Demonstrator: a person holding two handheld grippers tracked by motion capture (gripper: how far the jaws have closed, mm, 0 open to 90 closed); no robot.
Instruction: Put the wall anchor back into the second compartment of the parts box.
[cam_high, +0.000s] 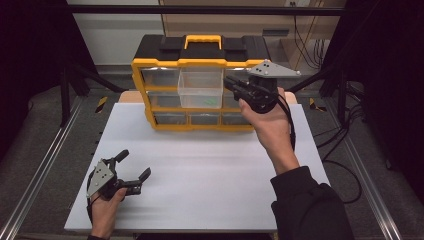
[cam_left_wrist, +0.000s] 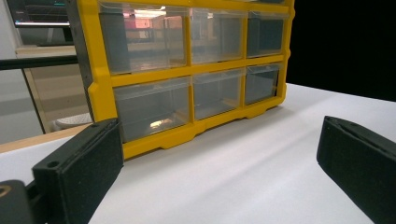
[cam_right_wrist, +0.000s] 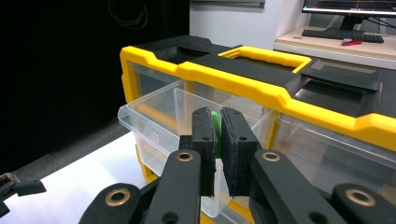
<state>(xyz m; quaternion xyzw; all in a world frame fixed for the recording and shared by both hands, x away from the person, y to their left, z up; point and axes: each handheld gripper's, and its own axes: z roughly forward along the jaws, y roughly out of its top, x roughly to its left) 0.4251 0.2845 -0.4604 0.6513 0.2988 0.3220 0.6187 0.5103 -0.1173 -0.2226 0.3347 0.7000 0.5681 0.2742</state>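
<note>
A yellow and black drawer cabinet (cam_high: 200, 62) stands at the far side of the white board. Its top middle clear drawer (cam_high: 200, 90) is pulled out; in the right gripper view this drawer (cam_right_wrist: 154, 126) sits just beyond the jaws. My right gripper (cam_high: 229, 82) hovers at the drawer's right edge, above the rim. Its jaws (cam_right_wrist: 217, 112) are shut on a thin green piece (cam_right_wrist: 216, 130) pinched upright between the pads. My left gripper (cam_high: 135, 163) rests low at the board's near left, open and holding nothing. It (cam_left_wrist: 215, 140) faces the cabinet's lower drawers (cam_left_wrist: 154, 105).
The white board (cam_high: 210, 170) lies on a darker table with metal rails (cam_high: 35, 170) along both sides. Cables (cam_high: 345, 165) trail at the right. A desk with a keyboard (cam_right_wrist: 341, 35) stands behind the cabinet. The cabinet's other drawers are closed.
</note>
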